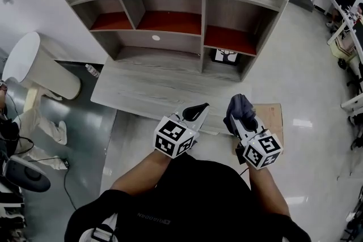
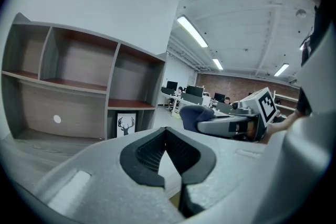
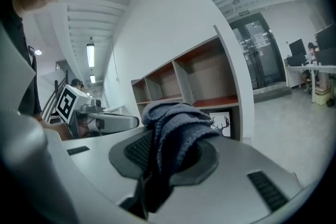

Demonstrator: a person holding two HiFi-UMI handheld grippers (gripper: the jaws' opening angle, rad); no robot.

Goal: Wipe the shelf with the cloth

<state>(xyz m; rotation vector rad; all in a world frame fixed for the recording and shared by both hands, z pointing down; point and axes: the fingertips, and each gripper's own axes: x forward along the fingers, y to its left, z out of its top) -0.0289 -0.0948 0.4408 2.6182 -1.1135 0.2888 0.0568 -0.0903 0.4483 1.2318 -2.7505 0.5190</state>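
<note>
**As we face the shelf (image 1: 170, 37), the cloth (image 1: 239, 106) sits in our right gripper (image 1: 238, 114)**

Where the grey cloth bunches up between the jaws, our right gripper is clenched on it, near the shelf's front edge. Just beside it, our left gripper (image 1: 198, 110) has its jaws closed together on nothing. A deer picture (image 1: 225, 55) stands in the shelf's lower right compartment.

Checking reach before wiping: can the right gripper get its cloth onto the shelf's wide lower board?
Probably yes: the right gripper, shut on the grey cloth, hangs by the lower board's near edge, nothing between them.
</note>
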